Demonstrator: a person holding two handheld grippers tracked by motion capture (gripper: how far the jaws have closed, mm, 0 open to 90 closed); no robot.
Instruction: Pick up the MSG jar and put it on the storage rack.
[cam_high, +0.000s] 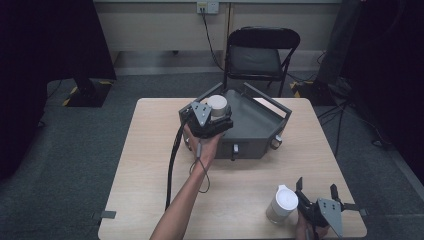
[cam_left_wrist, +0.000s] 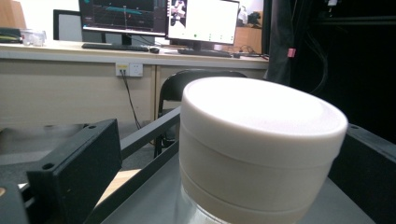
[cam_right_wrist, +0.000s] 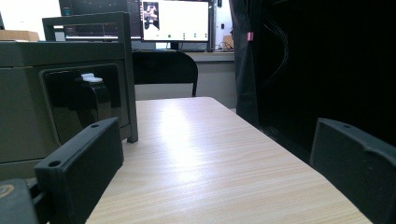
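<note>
A jar with a wide white lid (cam_high: 217, 102) stands at the near left corner of a grey metal tray (cam_high: 255, 125) on the wooden table. My left gripper (cam_high: 218, 114) reaches into the tray from the near side, with its jaws on either side of the jar. In the left gripper view the jar (cam_left_wrist: 257, 149) looms between the jaws, and the left jaw stands clear of it with a gap; the left gripper (cam_left_wrist: 222, 158) is open. My right gripper (cam_high: 316, 187) rests at the table's near right edge, open with nothing between its jaws, just right of a white lidded cup (cam_high: 282, 202).
The tray's grey side wall (cam_right_wrist: 23, 93) with a black latch (cam_right_wrist: 91, 100) lies left of the right gripper (cam_right_wrist: 217, 158). A black folding chair (cam_high: 260, 55) stands behind the table. Dark curtains hang at both sides. Bare tabletop (cam_high: 150, 165) spreads at the left and centre.
</note>
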